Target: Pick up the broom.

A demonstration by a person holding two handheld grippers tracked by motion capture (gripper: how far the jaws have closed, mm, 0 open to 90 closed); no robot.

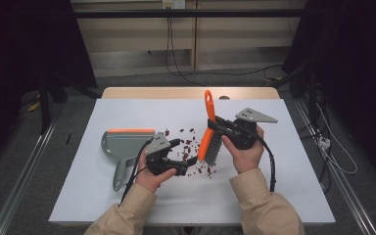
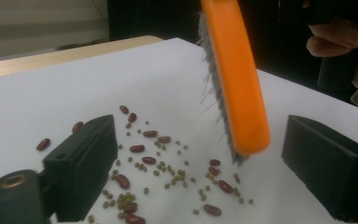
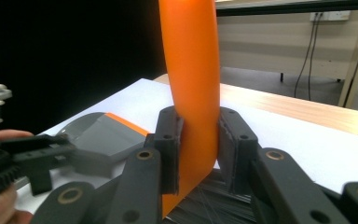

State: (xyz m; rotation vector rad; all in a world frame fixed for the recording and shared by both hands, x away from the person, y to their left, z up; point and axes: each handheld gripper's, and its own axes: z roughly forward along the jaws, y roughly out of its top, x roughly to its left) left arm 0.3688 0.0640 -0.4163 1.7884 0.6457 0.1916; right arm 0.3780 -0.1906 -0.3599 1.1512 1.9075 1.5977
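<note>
The right gripper [image 1: 219, 128], raised in the person's right hand [image 1: 247, 152] with its jaws pointing toward the left side of the table, is clamped on the orange brush [image 1: 208, 131], which stands nearly upright, handle away from the person and bristles down over the scattered beans [image 1: 188, 147] on the white table [image 1: 274, 196]. The left gripper [image 1: 186, 154], held low and level in the left hand [image 1: 152, 177], points across at the beans with its jaws wide apart and nothing between them. The grey dustpan [image 1: 125, 147] lies flat just left of that hand.
</note>
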